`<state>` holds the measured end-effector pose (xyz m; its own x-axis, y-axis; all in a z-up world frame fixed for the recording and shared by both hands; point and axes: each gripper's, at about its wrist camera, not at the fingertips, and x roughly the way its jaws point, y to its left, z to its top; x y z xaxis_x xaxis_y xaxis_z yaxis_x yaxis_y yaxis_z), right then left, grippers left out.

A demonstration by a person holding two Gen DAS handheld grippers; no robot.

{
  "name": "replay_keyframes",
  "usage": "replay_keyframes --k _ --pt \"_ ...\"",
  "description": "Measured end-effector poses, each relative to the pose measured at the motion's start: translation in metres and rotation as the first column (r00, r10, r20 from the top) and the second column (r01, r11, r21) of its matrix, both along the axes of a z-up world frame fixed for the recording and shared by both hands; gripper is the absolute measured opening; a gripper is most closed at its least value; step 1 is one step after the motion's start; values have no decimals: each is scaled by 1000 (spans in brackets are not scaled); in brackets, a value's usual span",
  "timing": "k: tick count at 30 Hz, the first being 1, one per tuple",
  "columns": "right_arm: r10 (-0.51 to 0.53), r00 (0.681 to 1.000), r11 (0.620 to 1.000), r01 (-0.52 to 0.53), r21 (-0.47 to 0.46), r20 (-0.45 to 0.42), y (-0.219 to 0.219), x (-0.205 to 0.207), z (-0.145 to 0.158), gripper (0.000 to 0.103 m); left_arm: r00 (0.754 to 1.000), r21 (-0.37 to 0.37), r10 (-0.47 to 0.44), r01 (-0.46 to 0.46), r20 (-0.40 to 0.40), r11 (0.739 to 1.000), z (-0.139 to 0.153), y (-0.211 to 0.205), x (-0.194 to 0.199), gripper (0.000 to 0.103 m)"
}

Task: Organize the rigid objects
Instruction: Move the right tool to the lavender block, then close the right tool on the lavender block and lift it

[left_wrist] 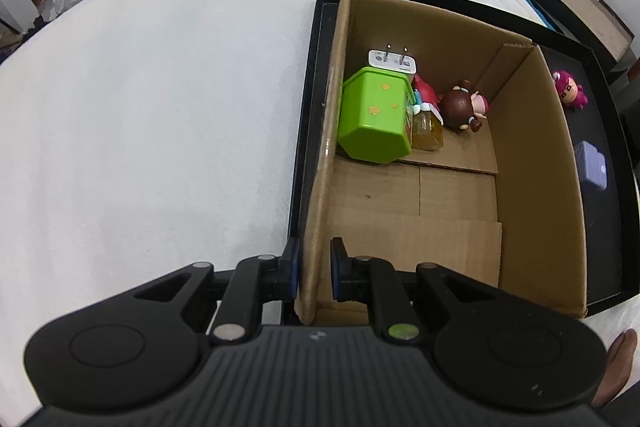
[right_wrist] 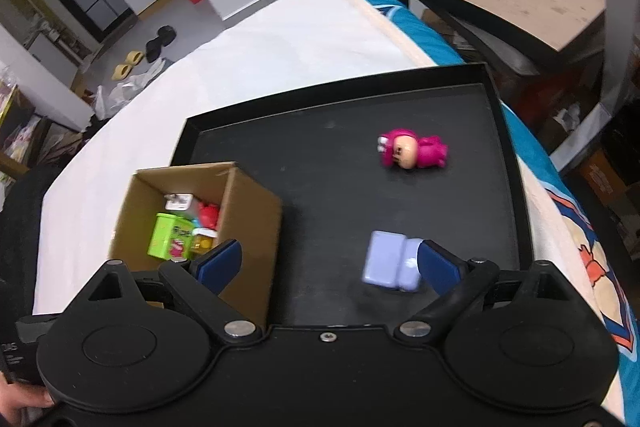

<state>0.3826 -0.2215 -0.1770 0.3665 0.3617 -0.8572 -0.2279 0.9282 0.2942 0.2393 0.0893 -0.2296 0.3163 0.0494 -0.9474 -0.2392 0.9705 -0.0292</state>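
Left claw (left_wrist: 315, 269) on unprinted cardboard box (left_wrist: 320, 163)

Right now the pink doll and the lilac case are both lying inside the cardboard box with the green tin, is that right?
No. The pink doll and lilac case lie outside the cardboard box, on the black tray; only the green tin is inside, as the right wrist view shows.

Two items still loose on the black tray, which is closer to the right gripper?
The lavender rounded-rectangular plastic case, beside the right gripper's open fingers; the pink doll figurine lies farther back on the tray.
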Motion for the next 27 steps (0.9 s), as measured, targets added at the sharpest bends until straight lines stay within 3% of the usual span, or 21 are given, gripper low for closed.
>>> replay_keyframes --k 14,19,25,27 --pt "-71 997 997 70 -11 -27 -15 0 -49 95 998 61 -50 52 -27 997 -3 -13 0 10" --pt "-59 998 996 60 -62 16 -6 0 -60 95 998 75 -45 48 -37 996 -3 -17 3 10" --pt "-56 997 990 62 -127 51 1 4 -79 89 998 83 -55 58 -40 995 -4 -18 1 11" --pt "-52 997 988 60 -146 55 2 4 -87 83 998 74 -48 51 -42 996 -4 -16 2 11"
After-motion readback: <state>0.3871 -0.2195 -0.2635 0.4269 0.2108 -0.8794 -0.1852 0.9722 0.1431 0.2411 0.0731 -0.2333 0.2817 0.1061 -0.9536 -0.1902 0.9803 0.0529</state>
